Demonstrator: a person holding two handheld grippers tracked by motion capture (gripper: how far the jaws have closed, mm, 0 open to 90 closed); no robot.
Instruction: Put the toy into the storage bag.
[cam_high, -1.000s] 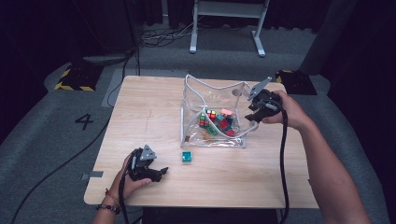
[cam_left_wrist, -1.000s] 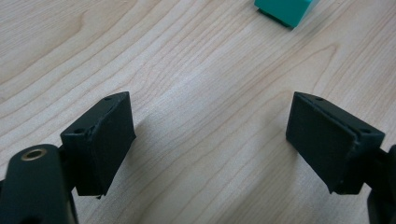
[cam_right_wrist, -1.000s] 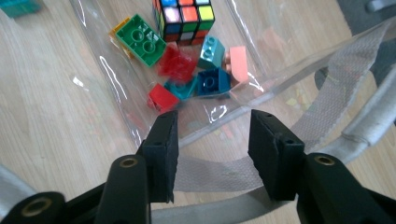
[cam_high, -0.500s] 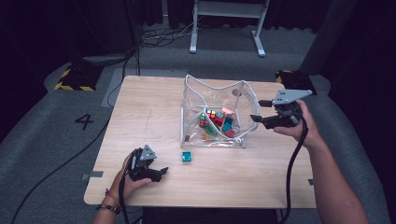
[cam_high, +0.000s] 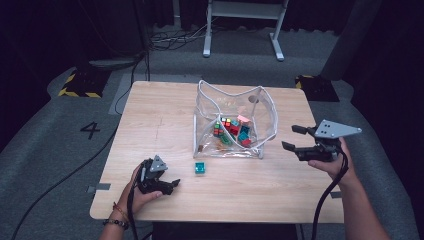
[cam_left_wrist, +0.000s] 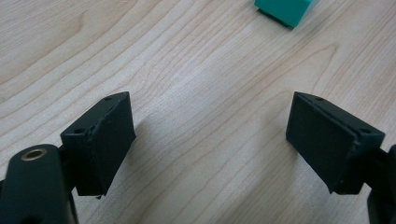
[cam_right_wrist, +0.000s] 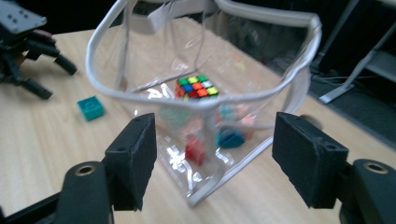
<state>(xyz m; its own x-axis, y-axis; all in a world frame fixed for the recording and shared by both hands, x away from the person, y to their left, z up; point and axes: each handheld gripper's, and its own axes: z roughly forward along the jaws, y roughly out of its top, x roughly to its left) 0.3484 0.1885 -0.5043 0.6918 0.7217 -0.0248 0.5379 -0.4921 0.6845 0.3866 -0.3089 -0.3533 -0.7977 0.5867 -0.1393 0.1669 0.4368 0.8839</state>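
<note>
Now the left gripper (cam_high: 167, 184) rests spread at seven o'clock beside the small teal block (cam_high: 200, 168); the right gripper (cam_high: 295, 137), jaws just opened and empty, has backed off the clear toy-filled bag (cam_high: 260, 107), likely freeing it.

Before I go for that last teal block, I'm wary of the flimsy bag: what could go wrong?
The teal block lies close to the clear bag, so a reaching left claw might nudge the bag's wall. The right claw, whose jaws have just been opening with nothing between them, stands apart from the bag; unheld, its sagging rim could fold and block the drop.
</note>
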